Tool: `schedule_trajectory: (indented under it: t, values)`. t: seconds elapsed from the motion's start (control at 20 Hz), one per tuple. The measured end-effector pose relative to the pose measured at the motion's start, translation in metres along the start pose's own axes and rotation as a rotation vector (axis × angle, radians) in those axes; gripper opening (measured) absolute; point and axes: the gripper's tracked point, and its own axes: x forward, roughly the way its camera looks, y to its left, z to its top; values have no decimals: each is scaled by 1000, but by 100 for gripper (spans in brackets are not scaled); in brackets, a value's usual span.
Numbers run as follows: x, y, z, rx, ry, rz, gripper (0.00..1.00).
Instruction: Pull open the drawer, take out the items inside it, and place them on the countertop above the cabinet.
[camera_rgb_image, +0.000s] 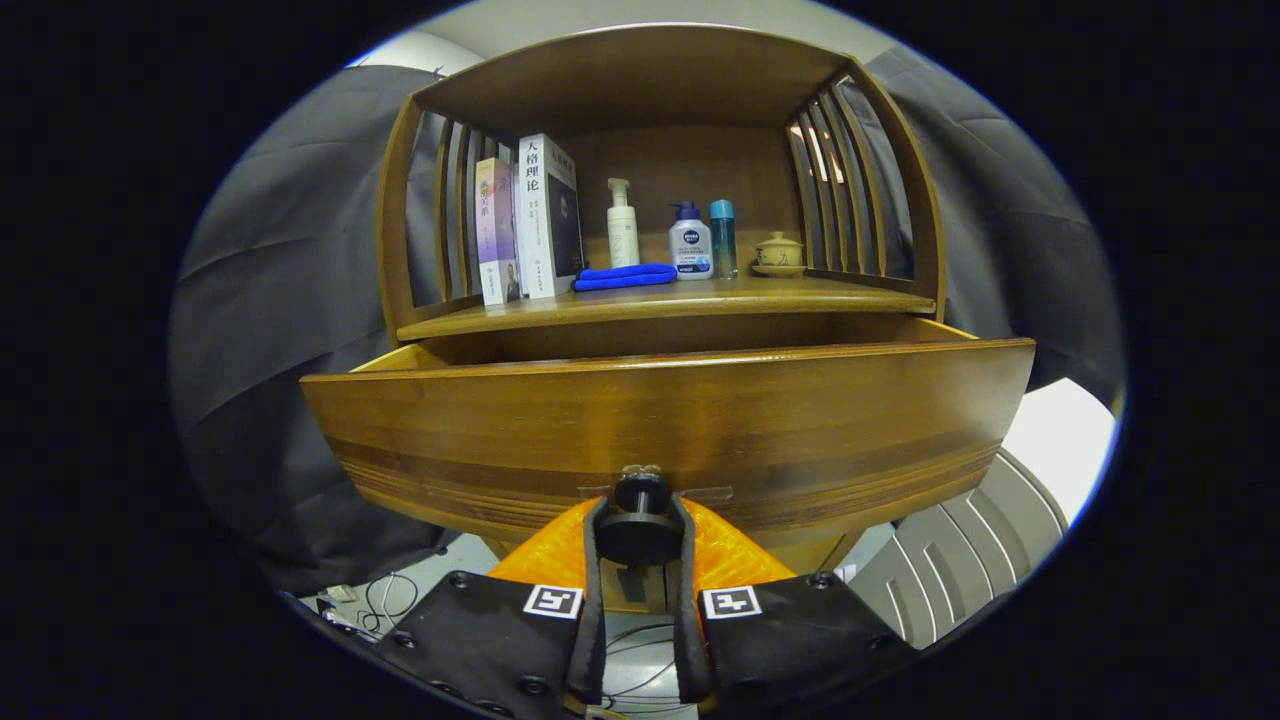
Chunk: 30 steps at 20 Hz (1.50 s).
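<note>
At the front of a brown wooden cabinet, the tongs (640, 535) are closed on the round black drawer knob (640, 530), one black finger (592, 590) pressing on each side of it. The wide wooden drawer (670, 420) stands pulled well out toward the tongs, its long front panel running crosswise just beyond the fingertips. Its inside lies beyond and above the knob, hidden behind the panel, so whatever it holds cannot be told. Farther beyond, the cabinet's worktop (760, 295) carries two upright books (530, 220), a folded blue cloth (625, 276), a white pump bottle (622, 225), a white-and-blue pump bottle (691, 242), a slim teal bottle (722, 236) and a small lidded ceramic cup (778, 252). Judging from this, the next move calls for releasing the knob and reaching up and over the panel.
</note>
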Motion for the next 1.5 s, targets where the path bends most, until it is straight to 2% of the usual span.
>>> schedule_trajectory:
  t: [0.7, 1.25, 1.45, 1.5]
  values:
    - [-67, 11, -33, -82, -4, 55, 30]
    - [-88, 14, -39, -86, -5, 58, 30]
    - [-90, 14, -37, -72, -49, 53, 39]
    - [-93, 12, -34, -77, -68, 49, 44]
